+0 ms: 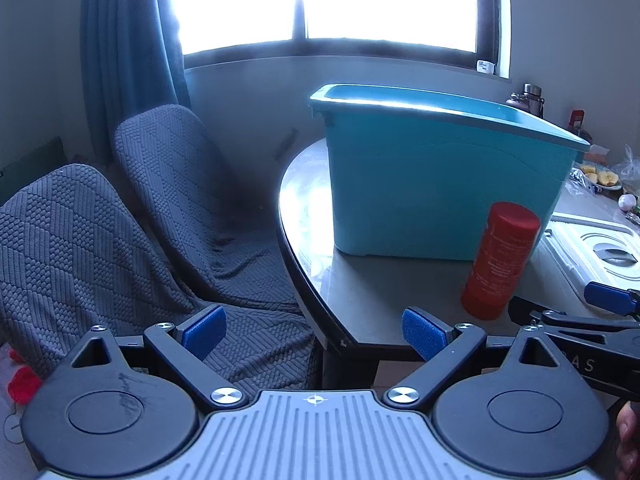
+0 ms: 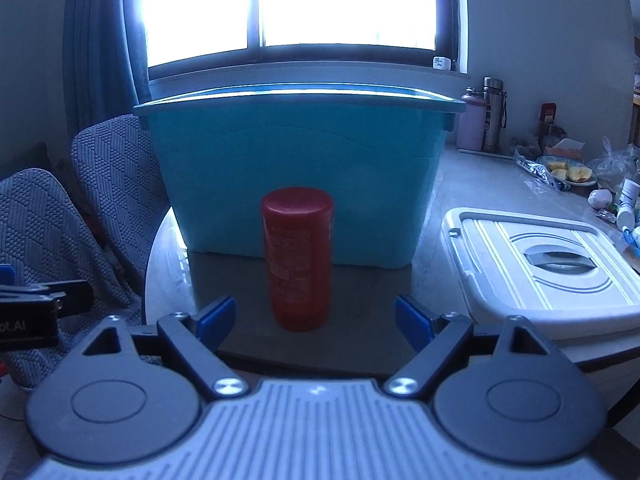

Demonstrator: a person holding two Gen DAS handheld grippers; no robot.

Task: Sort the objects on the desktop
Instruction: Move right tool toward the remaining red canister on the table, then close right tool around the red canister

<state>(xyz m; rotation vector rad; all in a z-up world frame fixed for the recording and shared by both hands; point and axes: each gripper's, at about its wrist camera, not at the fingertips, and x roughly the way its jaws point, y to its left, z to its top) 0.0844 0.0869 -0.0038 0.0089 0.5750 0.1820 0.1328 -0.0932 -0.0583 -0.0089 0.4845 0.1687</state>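
A red cylindrical can (image 2: 298, 260) stands upright on the dark table (image 2: 360, 292), just in front of a big teal plastic bin (image 2: 296, 168). My right gripper (image 2: 314, 322) is open and empty, its blue pads either side of the can's line, a little short of it. In the left wrist view the can (image 1: 500, 258) and bin (image 1: 432, 184) are to the right. My left gripper (image 1: 314, 334) is open and empty at the table's left front edge. The right gripper's arm shows in the left wrist view (image 1: 608, 298).
A white bin lid (image 2: 548, 264) lies on the table right of the can. Bottles (image 2: 492, 114), a fruit plate (image 2: 568, 174) and small clutter sit at the back right. Two grey-covered chairs (image 1: 160, 208) stand left of the table, under a bright window.
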